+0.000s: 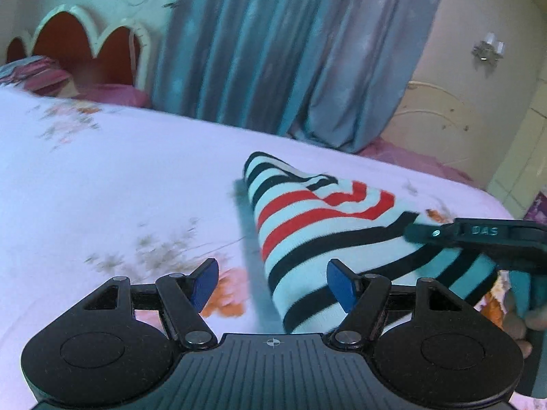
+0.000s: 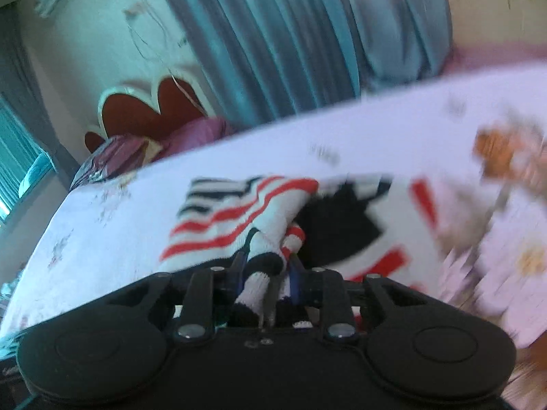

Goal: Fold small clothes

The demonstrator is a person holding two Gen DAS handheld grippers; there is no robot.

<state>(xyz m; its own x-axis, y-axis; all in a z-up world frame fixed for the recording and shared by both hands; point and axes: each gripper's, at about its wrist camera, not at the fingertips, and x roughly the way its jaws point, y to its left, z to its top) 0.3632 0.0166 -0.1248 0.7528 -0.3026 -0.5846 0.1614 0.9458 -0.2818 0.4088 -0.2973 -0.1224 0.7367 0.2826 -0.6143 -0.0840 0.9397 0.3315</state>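
A small striped garment (image 1: pixel 307 225), white with black and red bands, lies partly folded on the bed sheet (image 1: pixel 119 177). In the left wrist view my left gripper (image 1: pixel 273 283) hovers at the garment's near end. It is open, its blue pads (image 1: pixel 205 283) are wide apart, and only the sheet and the garment's edge lie below the gap. My right gripper (image 1: pixel 420 234) reaches in from the right at the garment's right edge. In the right wrist view, which is blurred, my right gripper (image 2: pixel 266 266) is shut on a bunched fold of the striped garment (image 2: pixel 239 212), and the fabric is lifted toward the camera.
The sheet is white with floral prints. A scalloped red headboard (image 1: pixel 78 48) and pink pillows (image 1: pixel 41 75) stand at the far left. Blue curtains (image 1: pixel 273 51) hang behind the bed. The bed's far edge runs along a pink floor strip (image 1: pixel 410 157). A person's hand (image 1: pixel 519 321) holds the right gripper.
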